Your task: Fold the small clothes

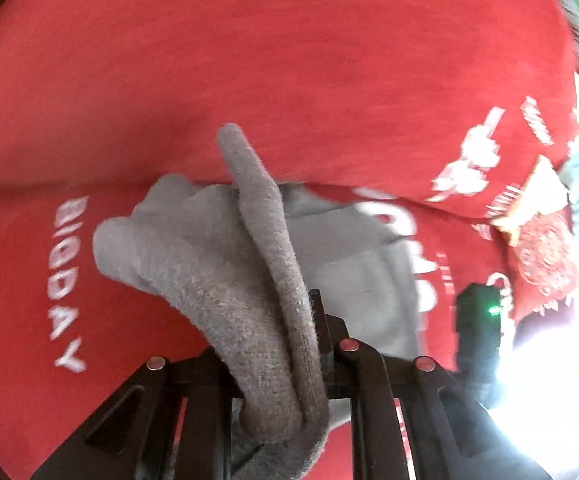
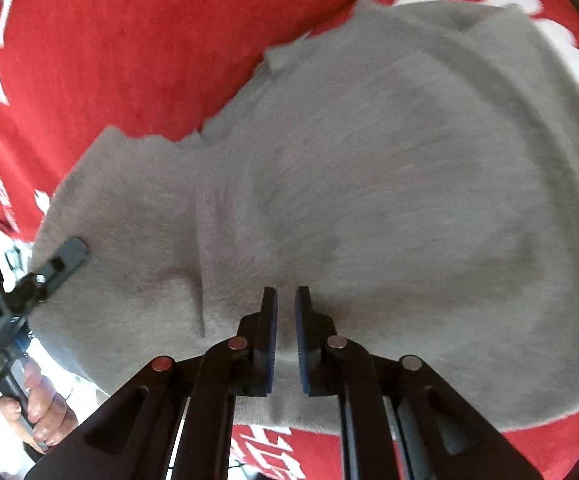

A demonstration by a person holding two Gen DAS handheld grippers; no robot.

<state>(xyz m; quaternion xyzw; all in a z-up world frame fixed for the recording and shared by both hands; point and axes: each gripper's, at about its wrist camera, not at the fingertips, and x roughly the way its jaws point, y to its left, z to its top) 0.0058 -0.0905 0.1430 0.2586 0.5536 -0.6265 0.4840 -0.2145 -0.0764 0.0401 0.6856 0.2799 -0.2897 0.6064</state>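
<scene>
- Closest to the lens, a thick fold of the small grey knitted garment [image 1: 265, 320] is pinched in the black left gripper [image 1: 313, 344] and bunched up off the cloth, probably so 1 edge can be carried over.
- In the right wrist view, the black right gripper [image 2: 286, 320] is seen nearly pressed together; a thin slit is left between its blue pads [image 2: 303, 344], and whether fabric is caught can't be told.
- The rest is spread flat on the red printed tablecloth [image 1: 289, 60], ready for folding.
</scene>
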